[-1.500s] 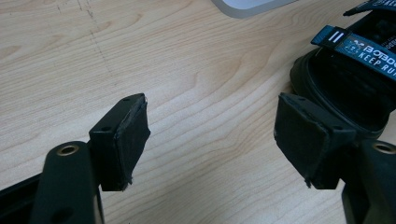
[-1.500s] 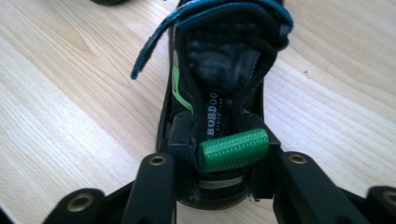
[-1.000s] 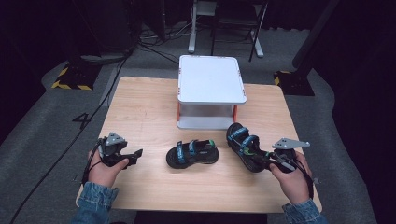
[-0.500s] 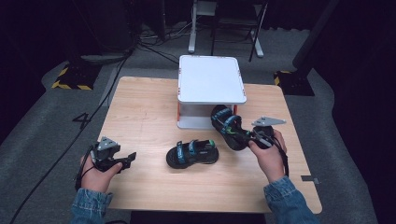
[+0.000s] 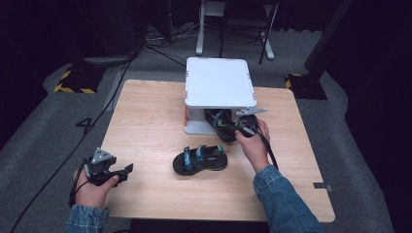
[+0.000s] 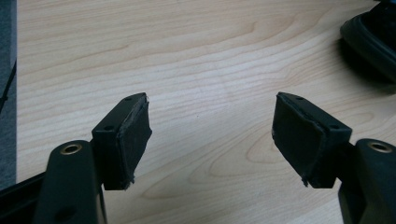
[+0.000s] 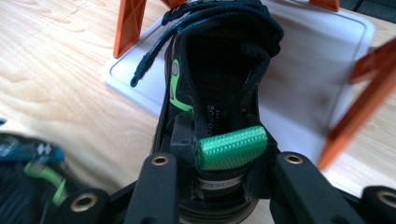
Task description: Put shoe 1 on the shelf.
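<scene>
A black sandal with green and blue straps is held at its heel by my right gripper, which is shut on it; its toe end reaches under the white shelf. In the right gripper view the sandal points onto the shelf's white bottom plate, and the jaws clamp its heel beside a green loop. A second matching sandal lies on the wooden table near the middle. My left gripper rests open at the table's front left, with nothing between its pads; an edge of the lying sandal shows there.
The shelf stands on orange legs at the table's back centre. Grey floor with cables surrounds the table, with a chair base behind and yellow-black tape marks at the left.
My right gripper has carried its sandal from the table's right front to the shelf, pushing its toe under the top plate. My left gripper drew back a little toward the front edge.
</scene>
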The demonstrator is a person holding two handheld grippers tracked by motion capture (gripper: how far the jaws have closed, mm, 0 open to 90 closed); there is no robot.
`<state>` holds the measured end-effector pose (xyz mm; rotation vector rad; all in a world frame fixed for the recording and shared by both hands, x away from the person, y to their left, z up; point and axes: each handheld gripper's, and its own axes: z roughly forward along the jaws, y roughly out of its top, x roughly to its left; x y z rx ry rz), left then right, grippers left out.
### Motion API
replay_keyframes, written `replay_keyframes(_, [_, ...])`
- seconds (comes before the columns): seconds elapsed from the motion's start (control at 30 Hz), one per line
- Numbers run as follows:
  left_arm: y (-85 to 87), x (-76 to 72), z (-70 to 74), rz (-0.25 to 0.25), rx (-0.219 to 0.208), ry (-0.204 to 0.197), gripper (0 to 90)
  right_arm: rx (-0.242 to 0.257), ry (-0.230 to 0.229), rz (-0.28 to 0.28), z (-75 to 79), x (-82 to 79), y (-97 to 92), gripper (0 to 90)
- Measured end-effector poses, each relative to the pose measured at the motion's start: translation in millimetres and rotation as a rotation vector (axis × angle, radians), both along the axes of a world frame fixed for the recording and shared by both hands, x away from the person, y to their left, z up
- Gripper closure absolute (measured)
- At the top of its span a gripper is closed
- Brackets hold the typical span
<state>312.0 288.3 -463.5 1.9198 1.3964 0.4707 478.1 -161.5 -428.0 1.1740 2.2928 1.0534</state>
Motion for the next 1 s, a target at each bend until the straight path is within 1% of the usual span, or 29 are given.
replay_keyframes(0.07, [1.0,-0.8,-0.5,0.004,0.001,0.001,28.4,0.002,0.000,-0.006,-2.1,3.1,3.5,70.5])
replay_keyframes(0.1, [3.1,-2.0,-1.4,0.006,0.004,0.002,28.4,0.001,-0.005,-0.015,-7.0,9.7,11.2,70.5])
replay_keyframes(0.17, [3.9,-2.6,-1.8,0.009,0.003,0.003,28.5,0.001,-0.011,-0.024,-11.7,14.4,18.4,70.4])
replay_keyframes(0.27, [4.6,-2.5,-2.1,0.007,0.001,0.005,28.5,0.002,-0.013,-0.023,-18.7,20.0,27.4,69.8])
replay_keyframes(0.3, [4.6,-2.5,-2.1,0.007,0.001,0.005,28.5,0.002,-0.013,-0.023,-18.7,20.0,27.4,69.8])
replay_keyframes(0.33, [4.5,-2.2,-2.4,0.007,0.002,0.004,28.5,-0.021,-0.051,-0.007,-22.5,21.6,33.9,67.2])
replay_keyframes(0.4, [3.8,-1.0,-3.3,0.007,-0.003,0.002,28.5,-0.022,-0.074,0.008,-24.8,21.8,37.9,59.9])
replay_keyframes(0.43, [3.5,-0.5,-3.5,0.007,-0.003,0.002,28.5,-0.029,-0.071,0.010,-24.7,21.6,38.2,56.5])
replay_keyframes(0.47, [3.5,-0.5,-3.5,0.007,-0.003,0.002,28.5,-0.029,-0.071,0.010,-24.7,21.6,38.2,56.5])
replay_keyframes(0.5, [3.2,0.2,-3.6,0.003,-0.001,0.005,28.5,-0.048,-0.080,0.023,-24.1,20.6,36.4,49.5])
replay_keyframes(0.53, [2.0,1.6,-4.1,-0.001,-0.001,0.007,28.5,-0.043,-0.085,0.021,-23.0,19.8,33.8,47.3])
replay_keyframes(0.57, [1.2,2.1,-4.2,-0.002,-0.003,0.007,28.5,-0.024,-0.099,0.021,-21.1,18.2,30.8,45.0])
replay_keyframes(0.63, [-0.8,3.3,-3.8,-0.008,-0.005,0.010,28.5,-0.007,-0.127,0.019,-14.8,13.0,25.1,38.5])
replay_keyframes(0.7, [-3.1,4.8,-3.2,-0.012,-0.001,0.004,28.4,0.001,-0.143,0.028,-7.6,4.5,18.3,37.7])
replay_keyframes(0.73, [-4.4,5.6,-3.3,-0.012,-0.003,0.004,28.4,0.005,-0.153,0.031,-4.6,-0.6,14.2,38.4])
replay_keyframes(0.77, [-5.4,6.3,-3.3,-0.018,-0.002,0.008,28.4,0.006,-0.157,0.035,-2.1,-5.9,9.5,41.7])
replay_keyframes(0.8, [-5.4,6.3,-3.3,-0.018,-0.002,0.008,28.4,0.007,-0.150,0.040,-0.4,-11.4,4.8,48.3])
replay_keyframes(0.83, [-7.0,7.0,-3.7,-0.019,-0.005,0.010,28.4,0.007,-0.150,0.040,-0.4,-11.4,4.8,48.3])
replay_keyframes(0.87, [-8.8,8.9,-4.0,-0.023,0.001,0.008,28.4,0.004,-0.107,0.052,-0.7,-20.9,-2.2,60.3])
replay_keyframes(0.9, [-10.8,10.0,-4.2,-0.025,-0.001,0.009,28.4,-0.008,-0.089,0.065,-2.0,-23.3,-4.0,66.4])
replay_keyframes(0.93, [-11.7,10.7,-3.9,-0.030,0.002,0.011,28.4,-0.021,-0.055,0.087,-6.0,-26.4,-5.8,72.5])
replay_keyframes(0.97, [-13.2,11.7,-3.7,-0.038,0.006,0.009,28.4,-0.023,-0.033,0.095,-9.1,-27.8,-6.6,76.1])
replay_keyframes(1.0, [-14.9,12.0,-3.6,-0.040,0.002,0.012,28.4,-0.034,-0.008,0.104,-15.8,-28.8,-6.9,78.9])
